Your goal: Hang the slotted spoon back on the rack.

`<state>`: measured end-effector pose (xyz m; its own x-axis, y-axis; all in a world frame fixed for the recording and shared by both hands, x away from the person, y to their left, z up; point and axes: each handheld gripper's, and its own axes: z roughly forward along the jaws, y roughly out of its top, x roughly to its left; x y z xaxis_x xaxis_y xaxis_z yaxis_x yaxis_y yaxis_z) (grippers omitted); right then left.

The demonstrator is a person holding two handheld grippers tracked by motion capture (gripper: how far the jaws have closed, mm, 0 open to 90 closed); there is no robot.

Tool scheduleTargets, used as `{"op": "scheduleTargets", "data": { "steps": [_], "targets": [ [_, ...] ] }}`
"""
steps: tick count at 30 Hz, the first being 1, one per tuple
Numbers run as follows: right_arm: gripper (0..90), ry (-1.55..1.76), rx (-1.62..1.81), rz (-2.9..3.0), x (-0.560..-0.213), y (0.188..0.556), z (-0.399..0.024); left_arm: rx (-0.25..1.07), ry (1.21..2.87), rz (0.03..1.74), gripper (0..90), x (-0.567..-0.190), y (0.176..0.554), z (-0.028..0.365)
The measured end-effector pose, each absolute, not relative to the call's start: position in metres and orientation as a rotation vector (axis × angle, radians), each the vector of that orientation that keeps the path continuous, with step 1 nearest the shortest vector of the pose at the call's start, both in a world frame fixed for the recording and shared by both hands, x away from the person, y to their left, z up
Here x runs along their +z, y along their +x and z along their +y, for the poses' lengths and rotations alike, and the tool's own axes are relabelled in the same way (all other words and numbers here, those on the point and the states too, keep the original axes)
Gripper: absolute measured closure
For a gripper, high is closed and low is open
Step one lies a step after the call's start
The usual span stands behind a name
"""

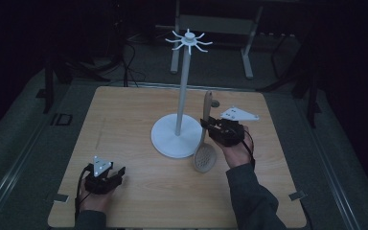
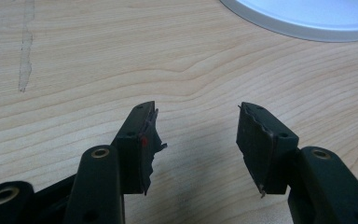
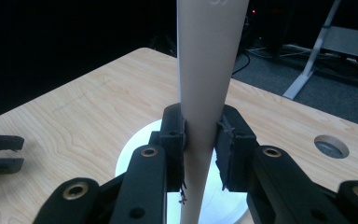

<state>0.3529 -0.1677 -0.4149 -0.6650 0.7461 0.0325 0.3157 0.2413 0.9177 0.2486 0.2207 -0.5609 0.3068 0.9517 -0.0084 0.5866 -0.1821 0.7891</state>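
1. Wooden table (image 1: 139,201) lies nearest me, pale and grained, matte.
2. White stand (image 1: 182,96): round flat base, thin pole, ring of curved hooks on top. I'd judge a swing of the handle could knock it over.
3. Slotted spoon (image 1: 204,143), beige and smooth, held upright beside the base, bowl end down.
4. My right gripper (image 3: 200,142) pinches its tapering handle; that slick taper could slip.
5. My left gripper (image 2: 196,140) rests with jaws spread, holding nothing.
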Motion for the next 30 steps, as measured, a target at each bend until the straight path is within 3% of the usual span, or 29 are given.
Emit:
{"op": "scheduleTargets", "data": {
  "steps": [30],
  "targets": [
    [74.1, 0.954, 1.457, 2.054, -0.391, 0.363, -0.167, 0.661, 1.874, 1.368, 47.8, -0.561, 0.248, 0.221]
  ]
}}
